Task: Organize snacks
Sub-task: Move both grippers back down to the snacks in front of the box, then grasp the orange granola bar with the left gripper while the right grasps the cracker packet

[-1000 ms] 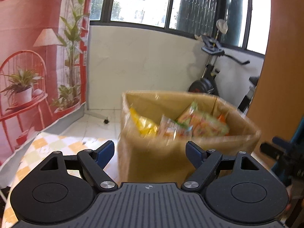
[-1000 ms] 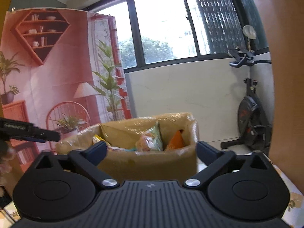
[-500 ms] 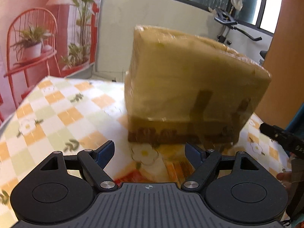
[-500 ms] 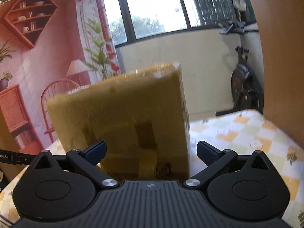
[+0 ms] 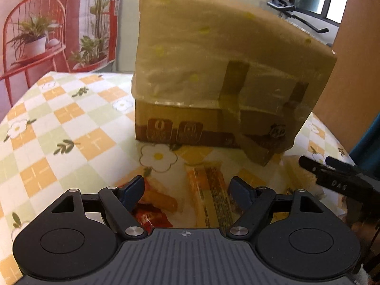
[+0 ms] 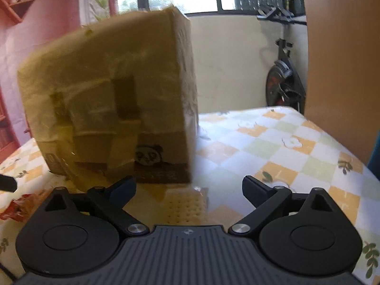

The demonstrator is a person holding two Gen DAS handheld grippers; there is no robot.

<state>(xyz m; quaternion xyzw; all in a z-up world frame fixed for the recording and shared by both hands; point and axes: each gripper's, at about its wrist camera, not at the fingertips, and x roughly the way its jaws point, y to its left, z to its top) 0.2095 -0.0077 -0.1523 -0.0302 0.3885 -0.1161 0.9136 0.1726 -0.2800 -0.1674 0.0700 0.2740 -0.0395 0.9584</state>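
We see a tall cardboard box (image 5: pixel 228 71) standing on the bench (image 5: pixel 59 128), wrapped in glossy clear film with brown tape strips; printed icons and a small panda mark show along its bare lower band. It probably serves as the bin for the snacks, so it sits mid-bench within reach of both hands. Its top is above both views, so we cannot tell what is inside.

Loose snacks lie flat on the bench in front of the box. An orange-and-yellow flat packet (image 5: pixel 209 194) with a dark speckled stripe lies between the left gripper's (image 5: pixel 187 187) fingers, not touched. A crinkly red wrapper (image 5: pixel 152 216) with a tan roll-shaped snack lies by the left finger. In the right wrist view, a pale cracker pack (image 6: pixel 185 206) with rows of dots, in clear film, lies just below the box corner.

The left gripper is fairly wide, jaws empty, pads clear of the packet. The right gripper (image 6: pixel 188 187) is wide but its jaws are closing, with the cracker pack low between them and nothing pressed yet. We judge both are lining up a pick from above at a slant.

The bench cloth is smooth, checked in orange, green and white with flowers. An exercise bike (image 6: pixel 282 80) stands behind.
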